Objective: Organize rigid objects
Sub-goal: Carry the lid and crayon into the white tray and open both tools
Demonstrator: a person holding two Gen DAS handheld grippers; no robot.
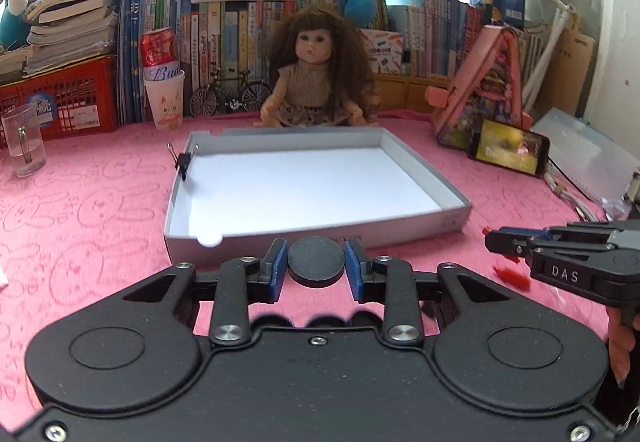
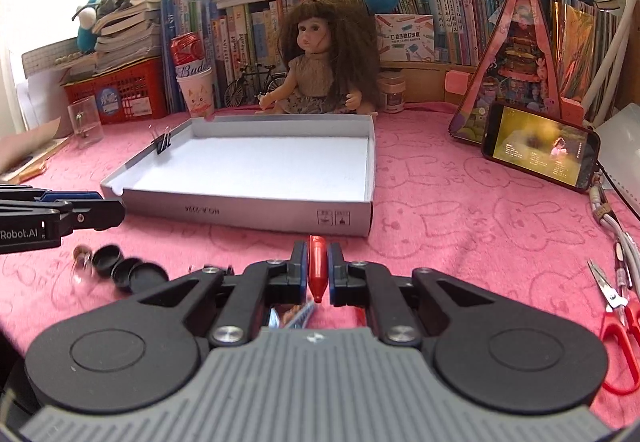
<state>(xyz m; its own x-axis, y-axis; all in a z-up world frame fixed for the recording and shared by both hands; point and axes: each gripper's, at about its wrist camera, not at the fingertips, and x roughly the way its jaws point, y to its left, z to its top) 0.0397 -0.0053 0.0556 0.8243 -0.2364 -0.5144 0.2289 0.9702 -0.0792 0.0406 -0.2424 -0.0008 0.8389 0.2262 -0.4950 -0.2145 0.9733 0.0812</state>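
A shallow white box point(image 1: 454, 220) point(image 2: 248, 212) lies open on the pink cloth, with a black binder clip point(image 1: 185, 163) point(image 2: 162, 144) on its left wall. My left gripper point(image 1: 316, 262) is shut on a black round disc point(image 1: 316, 260), just in front of the box's near wall. My right gripper point(image 2: 318, 262) is shut on a red marker point(image 2: 318, 266), near the box's front right corner. In the left wrist view the right gripper point(image 1: 494, 242) shows at the right with the red marker point(image 1: 512, 274) under it. Several black round lids point(image 2: 132, 270) lie on the cloth at left.
A doll point(image 1: 316, 74) sits behind the box. A phone point(image 2: 540, 148) leans on a pink triangular toy house point(image 2: 516, 54). Red scissors point(image 2: 618, 306) and a cable lie at right. A glass point(image 1: 24, 142), a paper cup with a can, red crates and books line the back.
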